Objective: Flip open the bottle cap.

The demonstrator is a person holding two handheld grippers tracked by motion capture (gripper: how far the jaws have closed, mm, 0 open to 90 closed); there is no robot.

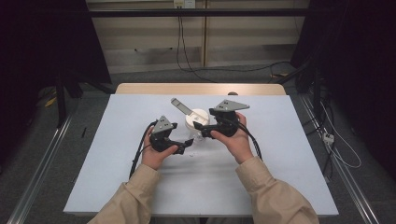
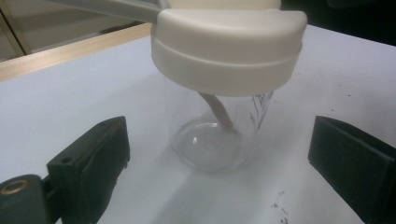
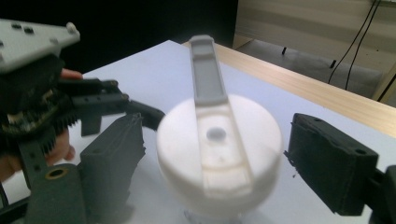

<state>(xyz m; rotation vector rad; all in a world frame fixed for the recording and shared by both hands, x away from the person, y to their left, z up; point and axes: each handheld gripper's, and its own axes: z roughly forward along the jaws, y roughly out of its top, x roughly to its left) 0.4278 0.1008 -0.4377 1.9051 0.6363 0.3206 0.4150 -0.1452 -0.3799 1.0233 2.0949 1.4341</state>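
Observation:
A clear plastic cup point(image 2: 212, 144) stands upright on the table, capped by a white lid point(image 2: 229, 46) with a pale straw point(image 2: 218, 113) inside. In the high view the lid point(image 1: 198, 115) sits mid-table with a grey flap point(image 1: 181, 106) pointing to the far left. My left gripper point(image 1: 186, 143) is open, its jaws either side of the cup's lower body point(image 2: 217, 140) with a gap on both sides. My right gripper point(image 1: 200, 126) is open too, and its jaws point(image 3: 215, 140) flank the lid point(image 3: 219, 158) without touching it. The grey flap point(image 3: 208, 79) stretches away across the lid.
The cup stands on a pale sheet over the table point(image 1: 116, 154); a wooden edge point(image 1: 201, 88) runs along the far side. Small dark specks point(image 2: 280, 210) lie near the cup. Cables point(image 1: 341, 149) and metal rails point(image 1: 37, 177) run on the floor beside the table.

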